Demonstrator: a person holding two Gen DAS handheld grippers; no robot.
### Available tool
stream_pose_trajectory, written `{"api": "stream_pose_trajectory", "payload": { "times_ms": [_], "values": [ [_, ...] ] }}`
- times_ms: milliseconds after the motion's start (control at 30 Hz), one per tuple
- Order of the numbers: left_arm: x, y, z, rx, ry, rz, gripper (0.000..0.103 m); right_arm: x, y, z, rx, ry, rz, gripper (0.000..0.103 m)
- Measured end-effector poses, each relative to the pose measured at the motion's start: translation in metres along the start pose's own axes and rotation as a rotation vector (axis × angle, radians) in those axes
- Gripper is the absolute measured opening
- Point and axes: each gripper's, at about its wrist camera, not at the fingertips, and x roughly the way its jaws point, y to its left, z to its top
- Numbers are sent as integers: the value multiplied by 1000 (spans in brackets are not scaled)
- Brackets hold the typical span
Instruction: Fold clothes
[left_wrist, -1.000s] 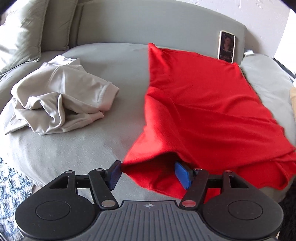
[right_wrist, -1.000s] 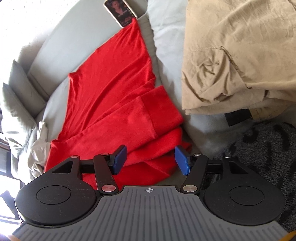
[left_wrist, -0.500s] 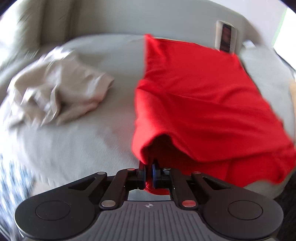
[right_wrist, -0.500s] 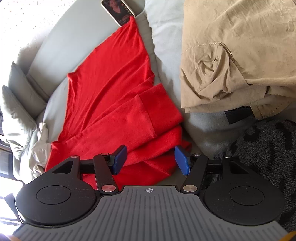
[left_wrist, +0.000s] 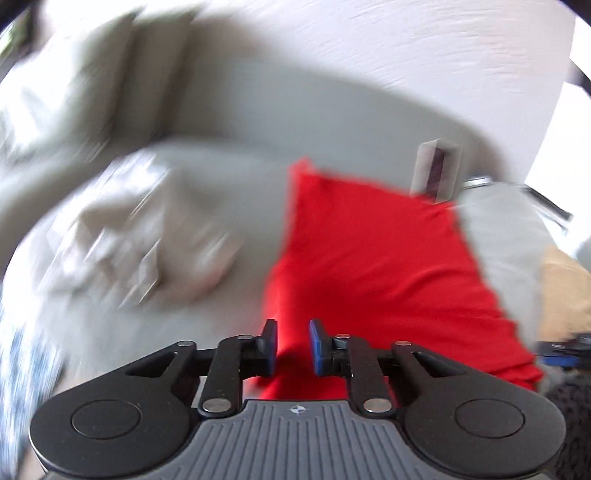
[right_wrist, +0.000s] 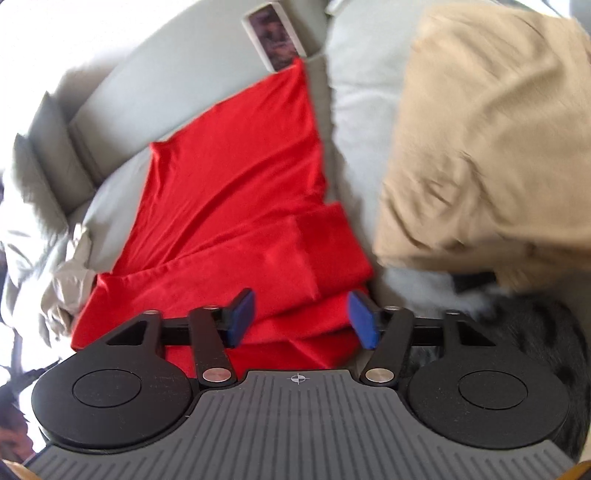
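Grey round sofa (left_wrist: 229, 122) with a curved backrest fills the middle of the left wrist view. Grey cushions (left_wrist: 70, 85) lean against the backrest at upper left, blurred. A phone (right_wrist: 275, 35) with a lit screen stands propped on the backrest, top centre of the right wrist view and right of centre in the left wrist view. A pale grey pillow (right_wrist: 354, 96) lies just right of it on the seat. White textured wall (left_wrist: 424, 51) spans the top. Dark patterned rug (right_wrist: 543, 332) occupies the lower right; a blue-and-white rug (left_wrist: 22, 354) shows at lower left, blurred.
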Motion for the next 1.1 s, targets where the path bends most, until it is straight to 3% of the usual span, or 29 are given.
{"api": "stream_pose_trajectory", "payload": {
  "times_ms": [100,200,233,433,500,533,767,867,1100],
  "values": [
    [50,-19,4,61,104,93,20,19,24,2,-122,-10,-26,44],
    [93,-12,-7,-3,293,186,14,38,36,-6,-245,29,-122,40],
    [97,-6,-13,-25,313,175,14,46,37,-10,-268,85,-142,39],
    [85,8,-6,-99,362,107,18,36,26,-14,-265,185,-162,49],
    [70,5,10,-92,328,72,26,28,21,-4,-194,214,-132,48],
    [62,3,20,-75,290,61,37,19,20,4,-161,192,-95,48],
    [42,-11,103,13,73,34,49,-49,43,77,-74,-66,82,55],
    [67,-15,129,43,52,73,60,-56,57,109,-86,-163,101,59],
    [153,-4,173,51,83,111,66,-18,66,169,-86,-187,82,60]
  ]
}}
